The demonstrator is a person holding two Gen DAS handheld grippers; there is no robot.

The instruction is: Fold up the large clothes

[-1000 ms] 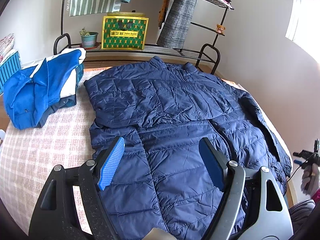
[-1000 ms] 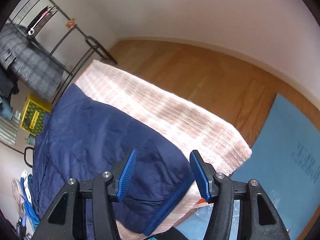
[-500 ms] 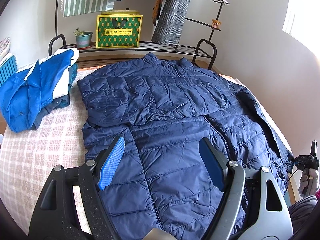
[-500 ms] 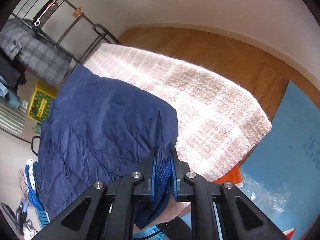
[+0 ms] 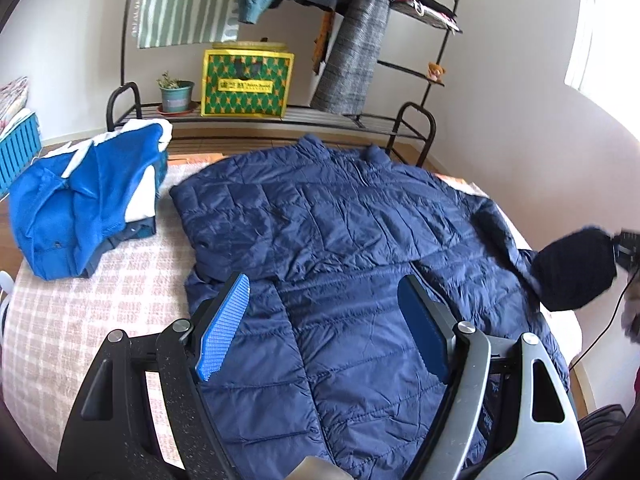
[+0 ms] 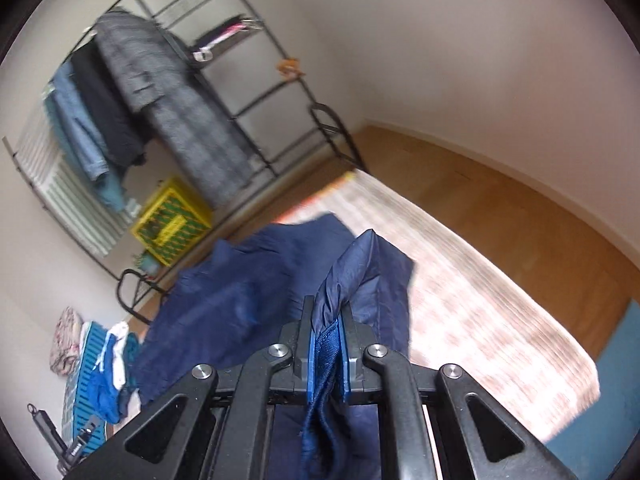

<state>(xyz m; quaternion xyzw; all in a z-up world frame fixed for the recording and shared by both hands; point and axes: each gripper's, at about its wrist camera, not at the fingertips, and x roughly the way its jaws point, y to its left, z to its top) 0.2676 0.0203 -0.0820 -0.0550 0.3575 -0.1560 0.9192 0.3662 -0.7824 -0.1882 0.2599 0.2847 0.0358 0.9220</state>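
Observation:
A navy quilted jacket (image 5: 320, 240) lies spread on the pink checked bed cover (image 5: 80, 312), collar toward the rack. My left gripper (image 5: 324, 320) hovers open above the jacket's lower front, nothing between its blue pads. My right gripper (image 6: 327, 356) is shut on the jacket's sleeve cuff (image 6: 326, 360), whose ribbed edge hangs down between the pads. In the left wrist view the lifted cuff (image 5: 572, 272) shows as a dark bulge at the right edge, raised off the bed. The rest of the jacket (image 6: 240, 300) trails down to the bed below the right gripper.
A pile of blue and white clothes (image 5: 80, 200) sits at the bed's far left. A black metal rack (image 5: 280, 120) behind the bed holds a green and yellow box (image 5: 246, 82), a potted plant (image 5: 175, 94) and hanging garments. Wooden floor (image 6: 520, 200) lies right of the bed.
My right gripper shut on the sleeve cuff at the bed's edge, then rose and swung, lifting the sleeve off the bed. The left gripper stayed open, almost still.

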